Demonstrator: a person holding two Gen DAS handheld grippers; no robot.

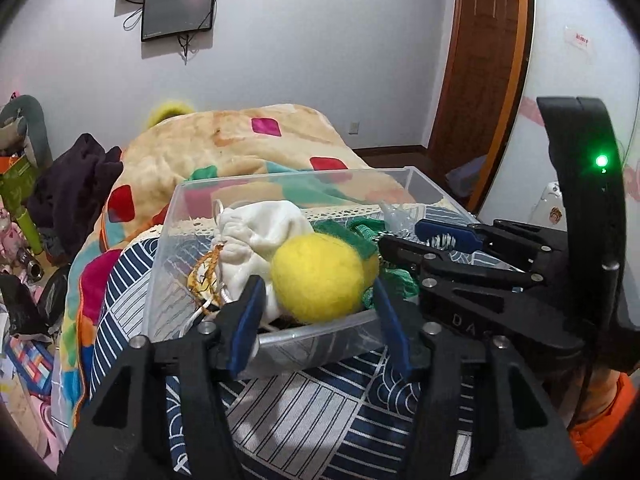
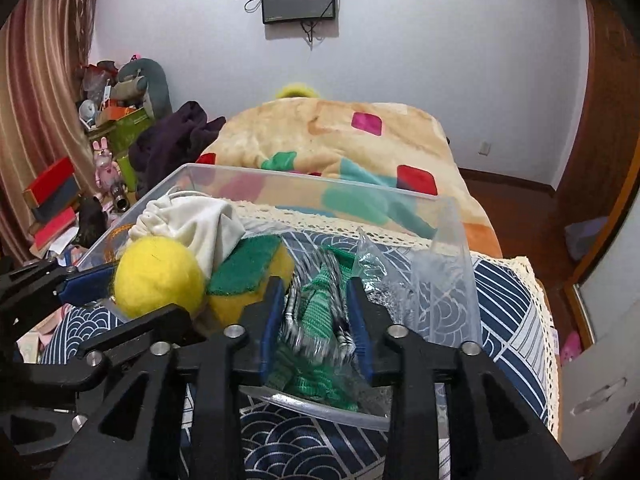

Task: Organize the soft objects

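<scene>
A clear plastic bin [image 1: 412, 178] [image 2: 304, 182] sits on a bed with a navy patterned cover. In it lie a white drawstring pouch [image 1: 260, 228] [image 2: 200, 220], a yellow and green sponge [image 2: 248, 272] and a green knitted cloth in clear wrap [image 2: 320, 308]. My left gripper [image 1: 320, 292] [image 2: 116, 292] is shut on a yellow felt ball [image 1: 320, 276] [image 2: 158, 276] above the bin's near side. My right gripper [image 2: 316, 292] [image 1: 400, 242] has its blue pads either side of the green cloth and pressed against it, over the bin's right half.
A beige blanket with coloured patches [image 2: 340, 136] is heaped behind the bin, with a dark garment [image 2: 176, 136] at its left. Boxes and toys crowd the floor [image 2: 80, 184] at the left. A wooden door [image 1: 480, 72] stands at the right.
</scene>
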